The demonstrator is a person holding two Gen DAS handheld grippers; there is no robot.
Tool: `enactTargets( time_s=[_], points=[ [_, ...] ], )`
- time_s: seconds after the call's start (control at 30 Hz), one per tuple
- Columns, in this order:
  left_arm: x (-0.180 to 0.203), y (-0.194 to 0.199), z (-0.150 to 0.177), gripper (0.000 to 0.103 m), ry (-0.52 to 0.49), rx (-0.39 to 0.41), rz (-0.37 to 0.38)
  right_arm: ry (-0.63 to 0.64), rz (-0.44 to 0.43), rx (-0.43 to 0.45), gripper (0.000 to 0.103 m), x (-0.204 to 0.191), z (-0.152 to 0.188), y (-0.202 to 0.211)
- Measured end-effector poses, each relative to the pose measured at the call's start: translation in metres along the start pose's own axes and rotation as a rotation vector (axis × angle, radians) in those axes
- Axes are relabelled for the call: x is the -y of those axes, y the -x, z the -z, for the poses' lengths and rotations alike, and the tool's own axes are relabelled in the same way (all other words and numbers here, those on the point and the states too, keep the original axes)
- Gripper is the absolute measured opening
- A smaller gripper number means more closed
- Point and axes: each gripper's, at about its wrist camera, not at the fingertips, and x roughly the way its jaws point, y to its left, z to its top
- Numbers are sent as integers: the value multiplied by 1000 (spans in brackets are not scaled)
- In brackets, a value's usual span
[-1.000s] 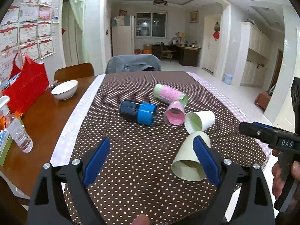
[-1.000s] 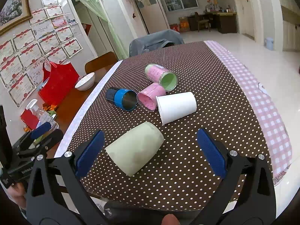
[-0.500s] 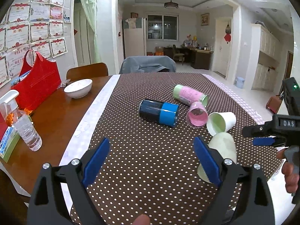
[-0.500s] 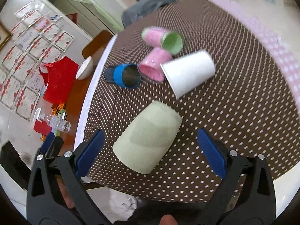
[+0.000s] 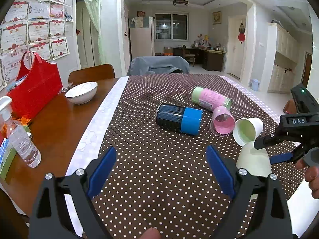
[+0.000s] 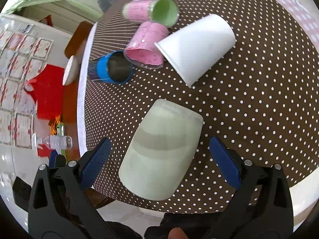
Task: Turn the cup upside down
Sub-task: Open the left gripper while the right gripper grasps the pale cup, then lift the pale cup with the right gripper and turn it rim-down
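Note:
A pale green cup (image 6: pixel 161 151) lies on its side near the front edge of the dotted tablecloth (image 6: pixel 259 103), wide mouth toward me. My right gripper (image 6: pixel 159 159) is open, its blue pads either side of the cup, not touching it. The left wrist view shows the same cup (image 5: pixel 253 162) under the right gripper (image 5: pixel 277 147), at the right. My left gripper (image 5: pixel 159 169) is open and empty over the cloth, left of the cup.
A white paper cup (image 6: pixel 197 47), a pink cup (image 6: pixel 147 45), a pink-and-green cup (image 6: pixel 151 10) and a blue-and-black cup (image 6: pixel 111 67) lie on their sides beyond. A bowl (image 5: pixel 81 92), red bag (image 5: pixel 33 91) and water bottle (image 5: pixel 24 145) stand on the bare wood at left.
My right gripper has come down and forward over the pale green cup, which now sits between its open pads. My left gripper has swung left, away from that cup.

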Motion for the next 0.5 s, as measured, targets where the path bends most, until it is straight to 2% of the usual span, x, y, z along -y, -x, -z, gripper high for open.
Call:
enactTargets(
  time_s=[0.13,0.33,0.5],
  points=[
    [-3,-15,-2,90,8,-18,20,-48,30,-31,89,-2,-7,-9],
    [-5,-34,-1,90,14,-53,47,-131,37,-161,79,5,-11,-40],
    [-4,-37,4,90,12,-74,35,-52,38,-126,77,-5,-12,-39]
  ],
)
